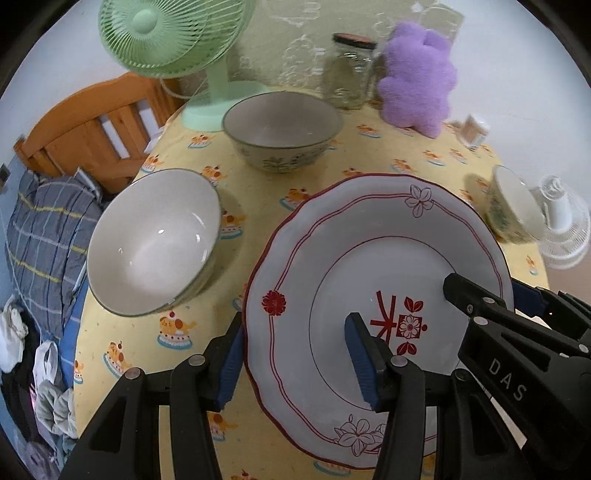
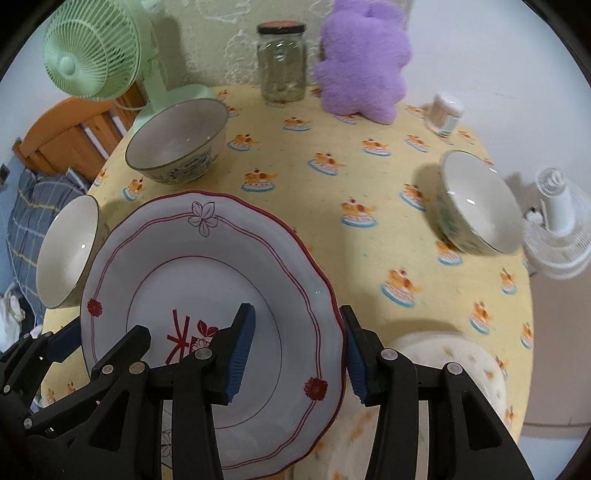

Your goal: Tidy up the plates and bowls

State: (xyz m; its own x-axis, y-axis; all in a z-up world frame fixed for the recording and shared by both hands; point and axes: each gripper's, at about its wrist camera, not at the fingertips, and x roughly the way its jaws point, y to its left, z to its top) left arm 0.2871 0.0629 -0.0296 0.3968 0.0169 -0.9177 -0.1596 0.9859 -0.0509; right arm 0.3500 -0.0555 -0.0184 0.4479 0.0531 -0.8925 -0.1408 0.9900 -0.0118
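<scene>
From your left wrist camera, your left claw (image 1: pixel 293 363) pinches the left rim of the red-trimmed plate (image 1: pixel 332 258), one blue pad under the rim and one on the plate's face. The plate is tilted and appears to be lifted off the bench (image 1: pixel 258 206), which wears a yellow cloth with a cake print. Your right claw (image 1: pixel 491 295) comes in from the right and pinches the opposite rim. This view alone gives you the full inside of the white bowl (image 1: pixel 155 240) near the bench's left edge, and the bedding (image 1: pixel 44 236) and clothes beyond that edge. A patterned bowl (image 1: pixel 282 133) sits toward the far edge, in front of the green fan (image 1: pixel 173 33). A glass jar (image 1: pixel 351 70) and a purple plush toy (image 1: pixel 417 77) stand along the far edge. A third bowl (image 1: pixel 513 206) lies at the right edge, blurred.

From your right wrist camera, your right claw (image 2: pixel 297 354) clamps the plate's (image 2: pixel 207 266) right rim, and your left claw (image 2: pixel 70 339) shows at the left rim. Here you see the right-hand bowl (image 2: pixel 476 206) clearly, with a white fan (image 2: pixel 554 225) beyond it. A small container (image 2: pixel 445 112) near the far right corner is sharper here. The white bowl (image 2: pixel 70 251) is partly hidden behind the plate. A pale, blurred object (image 2: pixel 447 365) shows at the near edge; you cannot tell what it is.
</scene>
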